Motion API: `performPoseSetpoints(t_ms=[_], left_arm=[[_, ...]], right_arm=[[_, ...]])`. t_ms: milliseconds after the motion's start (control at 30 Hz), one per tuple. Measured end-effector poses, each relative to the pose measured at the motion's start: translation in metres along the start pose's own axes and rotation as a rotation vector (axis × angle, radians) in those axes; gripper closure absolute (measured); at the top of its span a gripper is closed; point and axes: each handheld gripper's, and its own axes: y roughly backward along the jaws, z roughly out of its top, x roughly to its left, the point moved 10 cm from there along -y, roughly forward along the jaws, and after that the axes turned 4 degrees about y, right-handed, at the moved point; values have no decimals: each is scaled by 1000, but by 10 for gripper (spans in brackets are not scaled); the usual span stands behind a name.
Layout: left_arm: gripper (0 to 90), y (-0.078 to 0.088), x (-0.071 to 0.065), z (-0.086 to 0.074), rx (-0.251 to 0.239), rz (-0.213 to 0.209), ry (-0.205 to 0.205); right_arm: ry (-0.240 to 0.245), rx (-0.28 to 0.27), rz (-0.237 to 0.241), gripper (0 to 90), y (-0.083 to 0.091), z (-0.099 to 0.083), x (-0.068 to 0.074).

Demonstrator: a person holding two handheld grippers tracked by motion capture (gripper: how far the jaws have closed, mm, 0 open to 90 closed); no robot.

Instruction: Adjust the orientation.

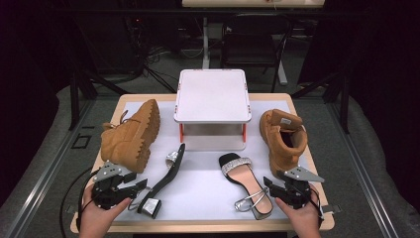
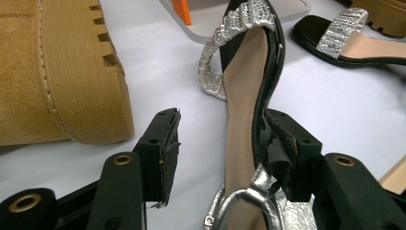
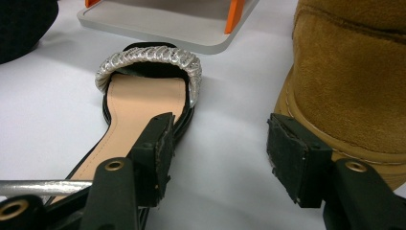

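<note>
On the far left of the table [image 1: 297, 106] I had a tan boot [image 1: 131, 134] lying on its side, its lugged sole turned toward the middle. Just in front of it my left gripper [image 1: 141, 187] sat near the table's front edge. Its jaws stood apart with the heel end of a black sandal [image 1: 166, 181] between them. In the left gripper view that sandal [image 2: 244, 120] stood on its edge; its sole lay against the right-hand pad while the left-hand pad stood clear of it, so I counted the tool as open, not clamped. The sandal's silver toe strap [image 2: 230, 38] pointed away from me, toward a white stand [image 1: 212, 99] with orange legs at the middle back of the table.

Right of centre the second sandal [image 1: 245, 183] lay flat, sole down, its glittery band [image 3: 151, 64] toward the stand. My right gripper [image 1: 270, 187] hovered at that sandal's heel end, near its silver ankle strap. In the right gripper view the jaws were wide open, with bare tabletop between the pads; the sandal ran under the left-hand jaw. On the far right a second tan boot [image 1: 282, 139] stood upright, just beside the right-hand jaw.
</note>
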Motion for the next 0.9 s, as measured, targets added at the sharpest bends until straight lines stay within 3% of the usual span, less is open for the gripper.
performPoseSetpoints(t_ms=[333,733,900], left_arm=[[509,0,-7,-3,31,-27,-14],[579,-17,-20,-13,82,-55,-35],[680,-17,-20,-14,93,-53,-34]], right_arm=[[1,2,0,424,1,0,0],[6,13,3,424,0,-2,1],[11,17,2,424,-1,-2,1]])
